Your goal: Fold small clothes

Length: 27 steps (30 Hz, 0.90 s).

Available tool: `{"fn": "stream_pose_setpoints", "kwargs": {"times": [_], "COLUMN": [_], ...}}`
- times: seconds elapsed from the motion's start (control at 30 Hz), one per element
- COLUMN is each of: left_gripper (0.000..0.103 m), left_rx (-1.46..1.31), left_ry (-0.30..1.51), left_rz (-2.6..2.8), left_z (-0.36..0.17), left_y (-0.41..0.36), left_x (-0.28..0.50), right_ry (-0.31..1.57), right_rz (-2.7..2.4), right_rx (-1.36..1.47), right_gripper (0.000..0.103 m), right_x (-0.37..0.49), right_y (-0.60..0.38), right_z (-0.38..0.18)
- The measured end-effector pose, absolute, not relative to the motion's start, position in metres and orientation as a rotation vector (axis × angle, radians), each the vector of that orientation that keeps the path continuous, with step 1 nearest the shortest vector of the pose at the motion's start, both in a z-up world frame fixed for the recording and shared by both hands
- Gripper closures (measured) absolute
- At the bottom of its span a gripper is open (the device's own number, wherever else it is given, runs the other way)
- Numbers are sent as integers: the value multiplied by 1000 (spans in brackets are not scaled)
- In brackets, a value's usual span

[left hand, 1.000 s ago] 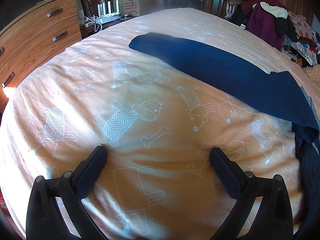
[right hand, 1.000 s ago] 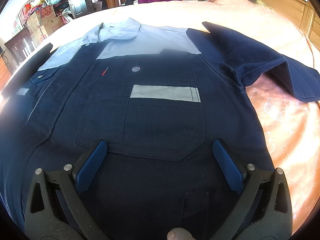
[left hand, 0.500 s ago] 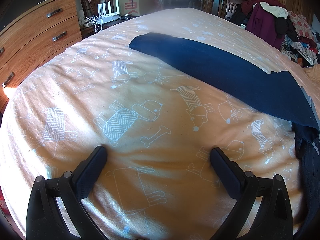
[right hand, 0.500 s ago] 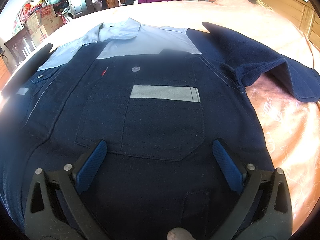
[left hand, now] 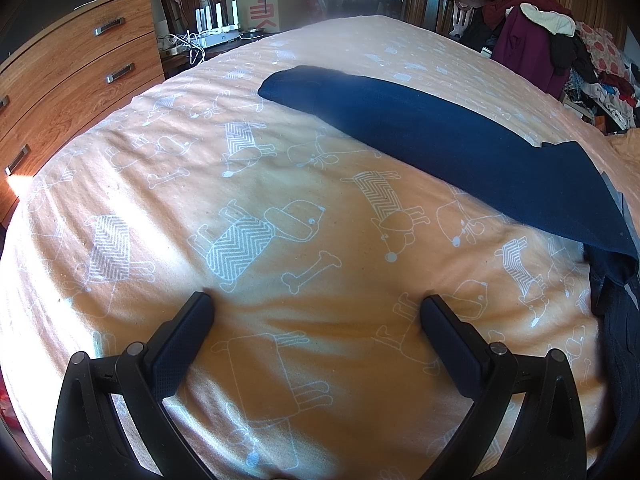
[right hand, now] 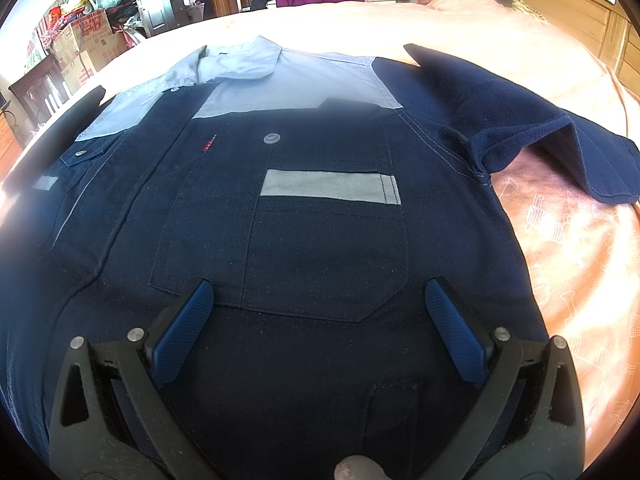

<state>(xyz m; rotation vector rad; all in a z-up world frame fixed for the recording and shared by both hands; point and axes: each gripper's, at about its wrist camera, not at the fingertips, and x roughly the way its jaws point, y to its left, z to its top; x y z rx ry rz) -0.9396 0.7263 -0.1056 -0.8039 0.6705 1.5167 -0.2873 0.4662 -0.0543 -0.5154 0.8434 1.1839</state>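
Both grippers stand wide open, holding nothing: the right gripper (right hand: pixel 319 300) over the shirt (right hand: pixel 320 240) chest, the left gripper (left hand: pixel 316 312) over bare sheet (left hand: pixel 240 200). The shirt lies flat, face up, sleeve (left hand: pixel 440 136) spread out, apparently laid ready for the first fold.

Navy work shirt (right hand: pixel 320 240) with light grey collar and shoulder yoke, spread flat and front side up on the orange patterned bedsheet (right hand: pixel 580 248), collar at the far end. Chest pocket (right hand: pixel 324 248) with grey band across its top and one grey button above it. Long navy sleeve (left hand: pixel 440 140) extended flat across the sheet; opposite sleeve (right hand: pixel 540 132) creased, cuff end partly lifted.
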Motion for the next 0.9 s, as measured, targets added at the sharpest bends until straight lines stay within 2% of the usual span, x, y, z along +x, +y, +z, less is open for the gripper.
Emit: {"fn": "stream_pose_setpoints", "kwargs": {"times": [0.9], "left_gripper": [0], "left_rx": [-803], "left_ry": [660], "left_rz": [1509], "left_z": [-106], "left_y": [726], "left_x": [-940], "right_ry": [844], "right_rz": [1186], "right_rx": [-513], "right_gripper": [0], "right_x": [-288], "right_y": [466], "right_z": [-54]}}
